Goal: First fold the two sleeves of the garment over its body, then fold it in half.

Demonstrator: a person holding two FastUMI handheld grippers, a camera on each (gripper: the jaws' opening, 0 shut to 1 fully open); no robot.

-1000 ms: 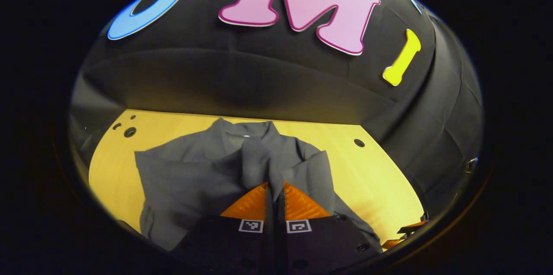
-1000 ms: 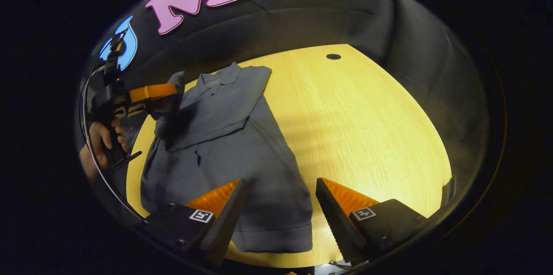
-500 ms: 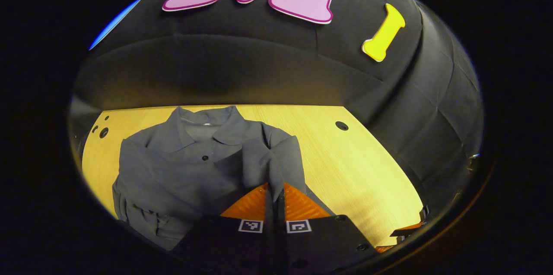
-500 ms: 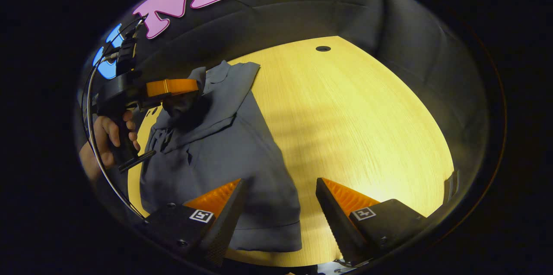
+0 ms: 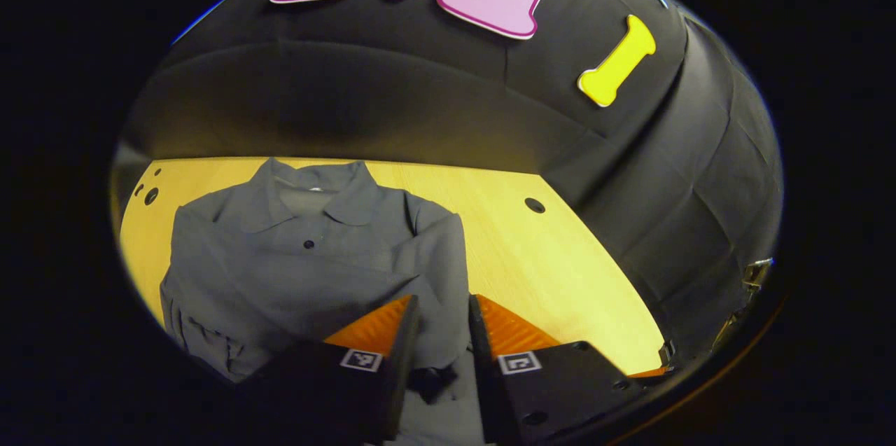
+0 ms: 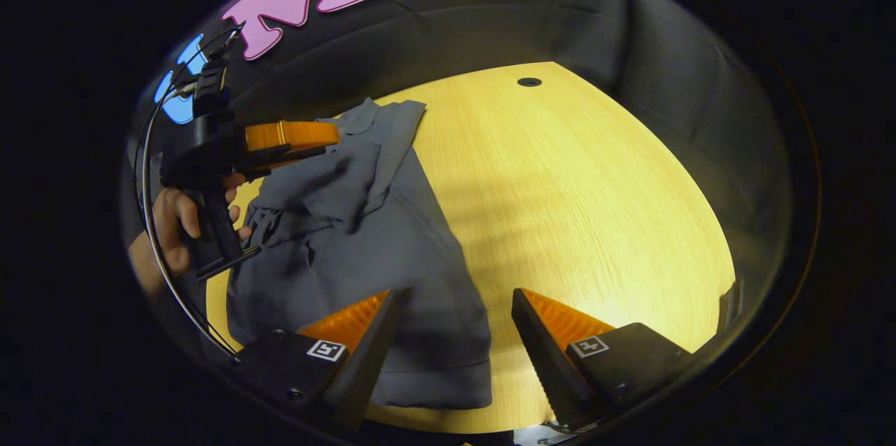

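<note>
Grey collared shirt point(image 5: 308, 257) now spread on the yellow wooden table point(image 5: 560, 271), collar toward the far edge by the black cloth wall, hem near the front edge under the right gripper. One sleeve point(image 6: 336, 180), pinched and lifted half a second ago, now dropped across the chest below the collar, lying folded over the body. Other sleeve bunched in wrinkles at the shirt's side nearest the table's left edge in the left gripper view.

Left gripper point(image 5: 437, 309) no longer clamped: fingers now parted by a narrow gap, nothing between them, poised just above the shirt body with the folded sleeve lying ahead of the tips. Same gripper seen in the right gripper view point(image 6: 329, 140) over the shirt's upper part, held by a hand point(image 6: 175, 222) on its dark grip, a thin cable looping down beside it.

Right gripper point(image 6: 455, 313) unchanged from before: fingers wide apart, empty, hovering over the hem corner close to the front edge.

Counted: one shirt, two grippers, one hand, one small dark button on the placket. Several round holes in the tabletop — one point(image 5: 535, 205) near the far right edge, a few small ones at the far left corner.
</note>
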